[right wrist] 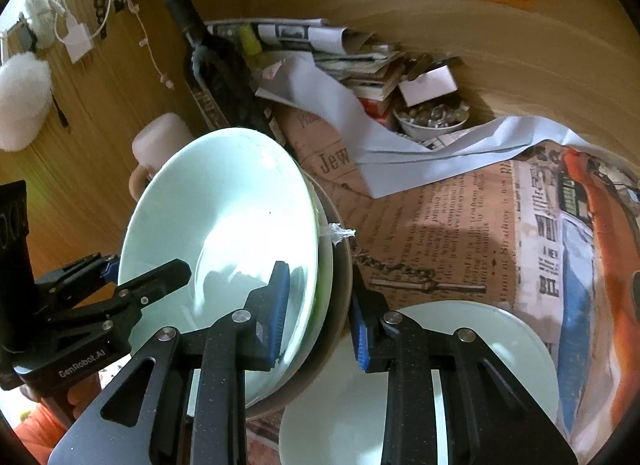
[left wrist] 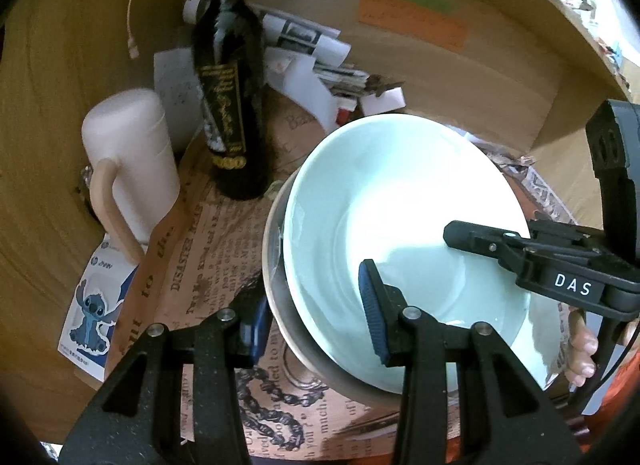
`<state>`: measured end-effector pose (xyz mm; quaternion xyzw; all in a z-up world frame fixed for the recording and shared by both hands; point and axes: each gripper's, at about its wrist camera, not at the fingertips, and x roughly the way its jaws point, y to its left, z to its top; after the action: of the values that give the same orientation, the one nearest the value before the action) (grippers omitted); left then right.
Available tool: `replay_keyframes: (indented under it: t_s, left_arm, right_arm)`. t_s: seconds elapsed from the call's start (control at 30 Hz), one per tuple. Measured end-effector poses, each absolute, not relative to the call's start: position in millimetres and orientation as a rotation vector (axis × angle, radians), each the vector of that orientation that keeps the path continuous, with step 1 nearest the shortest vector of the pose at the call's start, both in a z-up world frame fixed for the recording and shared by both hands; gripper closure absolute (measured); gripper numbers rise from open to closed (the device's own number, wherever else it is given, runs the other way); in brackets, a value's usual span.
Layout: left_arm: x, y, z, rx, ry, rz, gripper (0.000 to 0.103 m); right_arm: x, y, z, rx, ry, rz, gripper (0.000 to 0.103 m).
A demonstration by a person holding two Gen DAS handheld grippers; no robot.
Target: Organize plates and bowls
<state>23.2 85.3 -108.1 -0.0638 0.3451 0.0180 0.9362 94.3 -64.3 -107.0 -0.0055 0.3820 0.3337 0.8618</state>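
Note:
A pale mint bowl (left wrist: pixel 400 205) (right wrist: pixel 224 205) sits nested in a grey-brown outer bowl (left wrist: pixel 296 349) (right wrist: pixel 340 297), and both grippers hold this stack by its rim. My left gripper (left wrist: pixel 314 321) is shut on the stack's near-left edge, with one blue pad inside the mint bowl and the other outside. On the opposite edge, my right gripper (right wrist: pixel 320 317) is shut the same way. Each shows in the other's view as a black finger (left wrist: pixel 480 239) (right wrist: pixel 160 273) lying over the bowl. A white plate (right wrist: pixel 516 341) lies flat below the stack.
A newspaper-print cloth (left wrist: pixel 208 249) covers the surface. A dark wine bottle (left wrist: pixel 228 105) and a pale mug (left wrist: pixel 132 153) stand close on the left. Piled papers (left wrist: pixel 312 49) and a small dish of beads (right wrist: pixel 432 121) sit at the back against wooden walls.

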Motion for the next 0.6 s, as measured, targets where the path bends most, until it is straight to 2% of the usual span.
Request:
replay_keyframes:
  t_s: [0.6]
  left_arm:
    - [22.6,42.7,-88.2,-0.068,0.646,-0.051,0.062]
  right_arm:
    - [80.4,-118.1,-89.0,0.044,0.733,0.627,0.078]
